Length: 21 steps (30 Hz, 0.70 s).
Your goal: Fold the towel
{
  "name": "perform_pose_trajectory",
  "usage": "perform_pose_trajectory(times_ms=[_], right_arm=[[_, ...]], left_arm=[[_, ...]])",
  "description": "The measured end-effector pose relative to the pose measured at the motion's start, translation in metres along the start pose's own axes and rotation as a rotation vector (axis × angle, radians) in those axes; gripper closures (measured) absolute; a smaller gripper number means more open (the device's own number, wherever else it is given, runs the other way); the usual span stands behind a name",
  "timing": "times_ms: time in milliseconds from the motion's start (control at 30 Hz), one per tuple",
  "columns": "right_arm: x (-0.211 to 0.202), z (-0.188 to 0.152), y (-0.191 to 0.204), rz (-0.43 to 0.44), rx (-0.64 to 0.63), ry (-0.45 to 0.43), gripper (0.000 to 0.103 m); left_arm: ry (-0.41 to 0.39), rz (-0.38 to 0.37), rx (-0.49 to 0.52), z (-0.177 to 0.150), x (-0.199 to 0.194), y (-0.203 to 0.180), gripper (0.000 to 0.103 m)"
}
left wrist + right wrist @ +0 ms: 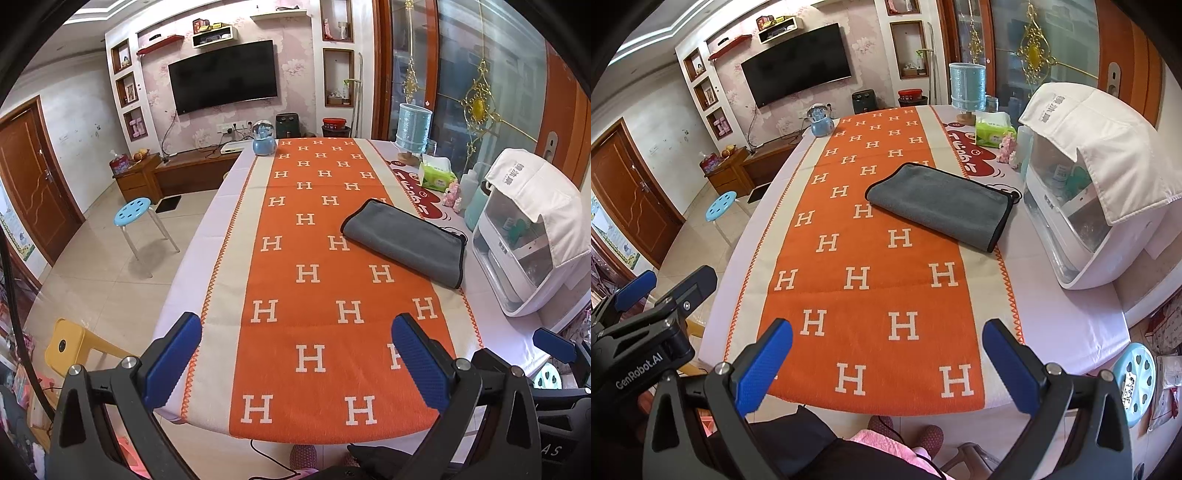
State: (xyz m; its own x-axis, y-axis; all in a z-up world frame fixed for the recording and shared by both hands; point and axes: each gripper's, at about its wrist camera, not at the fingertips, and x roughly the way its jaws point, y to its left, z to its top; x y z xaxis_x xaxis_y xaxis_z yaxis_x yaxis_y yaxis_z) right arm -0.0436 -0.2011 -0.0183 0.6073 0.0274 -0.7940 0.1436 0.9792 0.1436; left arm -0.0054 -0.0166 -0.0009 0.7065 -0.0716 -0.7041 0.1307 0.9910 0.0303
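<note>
Ahead of my right gripper (pixel 888 363) and slightly right of its jaws, a white appliance (pixel 1082 206) draped with a cloth crowds the towel's (pixel 938 201) far side. A green tissue pack (pixel 993 129) sits beyond. The left gripper (pixel 295 363) has bare orange runner (pixel 321 266) between its spread jaws; the right's jaws are spread too, holding nothing. The towel lies folded, grey, plush, black-edged, well ahead of both, partly over the runner's zigzag border.
</note>
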Motion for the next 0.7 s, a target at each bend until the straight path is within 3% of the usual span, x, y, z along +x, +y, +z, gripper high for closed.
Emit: perform_pose_trajectory(times_ms=[700], right_arm=[[0.0037, 0.0031, -0.0037, -0.01, 0.016, 0.005, 0.0]], left_arm=[[0.002, -0.012, 0.019, 0.0073, 0.0067, -0.0006, 0.001]])
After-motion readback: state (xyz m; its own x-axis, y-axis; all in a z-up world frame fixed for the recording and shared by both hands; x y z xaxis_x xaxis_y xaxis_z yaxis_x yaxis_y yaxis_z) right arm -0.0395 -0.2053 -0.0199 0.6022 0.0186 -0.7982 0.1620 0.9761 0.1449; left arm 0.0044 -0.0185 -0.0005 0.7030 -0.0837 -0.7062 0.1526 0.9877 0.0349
